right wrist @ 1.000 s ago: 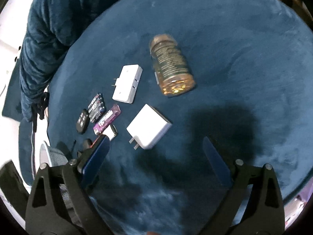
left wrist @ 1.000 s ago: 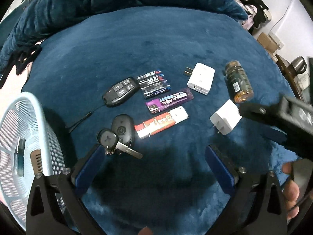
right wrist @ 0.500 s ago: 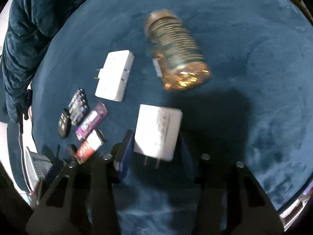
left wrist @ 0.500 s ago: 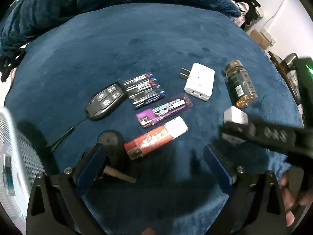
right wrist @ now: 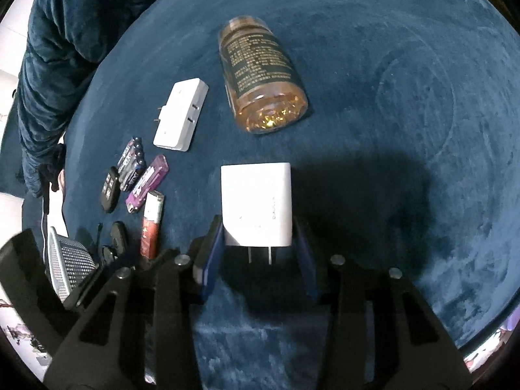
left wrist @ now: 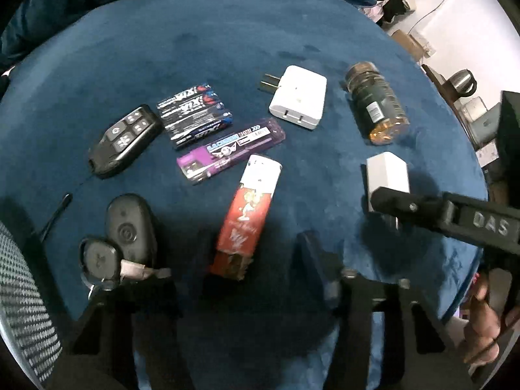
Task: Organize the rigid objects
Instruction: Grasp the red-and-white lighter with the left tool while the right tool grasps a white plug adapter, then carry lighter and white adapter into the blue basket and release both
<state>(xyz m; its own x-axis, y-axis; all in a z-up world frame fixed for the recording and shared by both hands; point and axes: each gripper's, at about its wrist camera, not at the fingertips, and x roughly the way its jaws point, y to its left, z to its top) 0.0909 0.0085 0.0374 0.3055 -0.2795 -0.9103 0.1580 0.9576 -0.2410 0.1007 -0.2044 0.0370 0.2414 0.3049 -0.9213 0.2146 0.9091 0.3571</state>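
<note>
- Right gripper (right wrist: pixel 258 253) has its fingers (right wrist: pixel 211 260) pinched on the sides of the white charger (right wrist: pixel 256 203), prongs pointing back at the camera, charger sitting low on the blue blanket (right wrist: pixel 390 97).
- Left gripper (left wrist: pixel 253 260) has its fingers half closed around the bottom end of the red-and-white lighter (left wrist: pixel 248 211); whether they actually touch it, I cannot tell.
- Pill bottle (right wrist: pixel 260 74) lies on its side at 12 o'clock from the charger, amber capsules showing through its clear base.
- White plug adapter (left wrist: pixel 299 97) lies flat at 10 o'clock from that bottle in the left wrist view.
- Purple lighter (left wrist: pixel 230 152) lies just beyond the red one, with the pack of batteries (left wrist: pixel 195 115) at its 11 o'clock and the black key fob (left wrist: pixel 125 139) just beside the batteries.
- Car key with round tag (left wrist: pixel 126 237) rests at 9 o'clock from the red lighter.
- Mesh basket (left wrist: pixel 19 299) sits at the far left edge; its inside is not in view.
</note>
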